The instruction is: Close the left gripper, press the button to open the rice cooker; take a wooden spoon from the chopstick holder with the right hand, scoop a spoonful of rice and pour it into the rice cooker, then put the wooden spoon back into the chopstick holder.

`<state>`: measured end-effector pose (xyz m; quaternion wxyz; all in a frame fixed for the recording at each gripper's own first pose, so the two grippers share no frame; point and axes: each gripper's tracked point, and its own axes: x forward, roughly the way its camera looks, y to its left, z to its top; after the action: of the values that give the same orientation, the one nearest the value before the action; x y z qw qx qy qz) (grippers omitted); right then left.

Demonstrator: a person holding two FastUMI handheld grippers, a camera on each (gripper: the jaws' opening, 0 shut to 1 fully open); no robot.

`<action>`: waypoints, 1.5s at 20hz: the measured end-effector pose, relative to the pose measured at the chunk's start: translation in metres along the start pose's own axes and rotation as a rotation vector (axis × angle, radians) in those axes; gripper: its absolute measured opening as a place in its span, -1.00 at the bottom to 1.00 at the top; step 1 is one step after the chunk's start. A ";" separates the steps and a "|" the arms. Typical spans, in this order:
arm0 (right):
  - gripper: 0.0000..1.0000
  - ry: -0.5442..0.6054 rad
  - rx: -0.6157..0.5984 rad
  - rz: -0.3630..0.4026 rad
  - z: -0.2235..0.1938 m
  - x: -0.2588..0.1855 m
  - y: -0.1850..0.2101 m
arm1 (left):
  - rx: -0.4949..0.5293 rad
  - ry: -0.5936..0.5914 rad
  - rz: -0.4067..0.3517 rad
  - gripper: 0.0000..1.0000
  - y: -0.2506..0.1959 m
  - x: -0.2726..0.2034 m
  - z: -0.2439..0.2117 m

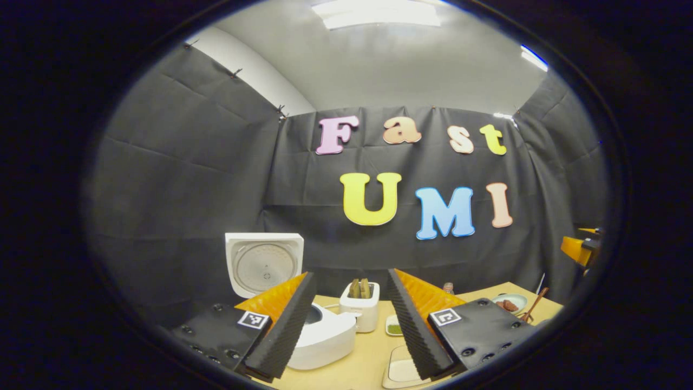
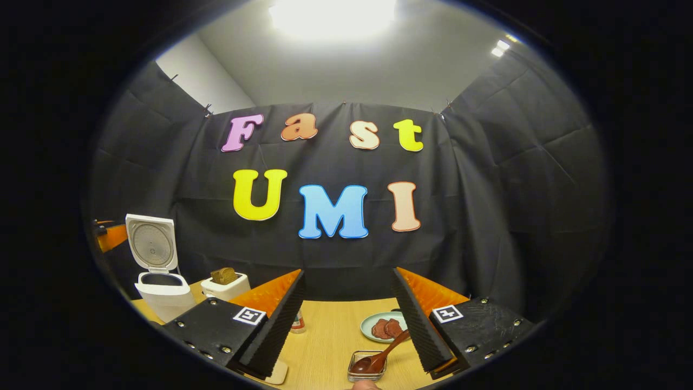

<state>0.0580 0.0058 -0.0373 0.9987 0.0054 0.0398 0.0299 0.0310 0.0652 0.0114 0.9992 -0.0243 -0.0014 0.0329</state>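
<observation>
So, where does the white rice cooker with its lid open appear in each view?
Left gripper view: white rice cooker sits lower left of centre, behind the left finger.
Right gripper view: it stands at the far left edge.
Shared landmark: the white toaster just to its right.

Pretty bright overall, light comes from the white ceiling light panels [image 1: 376, 13] overhead, and the one in the right gripper view [image 2: 333, 16] blows out into glare. Heavy fisheye bending at the edges, but the pale wooden tabletop [image 2: 330, 330] stays sharp, with soft shadows.
</observation>
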 end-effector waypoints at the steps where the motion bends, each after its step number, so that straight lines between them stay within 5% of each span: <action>1: 0.92 0.014 -0.003 -0.004 -0.007 0.005 -0.006 | 0.005 -0.013 0.000 0.85 -0.002 -0.007 0.007; 16: 0.93 0.345 0.078 -0.138 -0.158 0.071 -0.091 | 0.085 -0.091 0.066 0.79 -0.023 -0.060 0.058; 26: 0.93 0.555 0.205 -0.117 -0.241 0.080 -0.089 | 0.135 -0.062 0.110 0.79 -0.042 -0.078 0.053; 30: 0.68 0.642 0.267 -0.101 -0.264 0.081 -0.081 | 0.143 -0.061 0.122 0.86 -0.048 -0.080 0.052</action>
<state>0.1224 -0.0679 -0.3074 0.9261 0.1243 0.3554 -0.0247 -0.0454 0.0151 0.0655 0.9940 0.0481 -0.0281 0.0943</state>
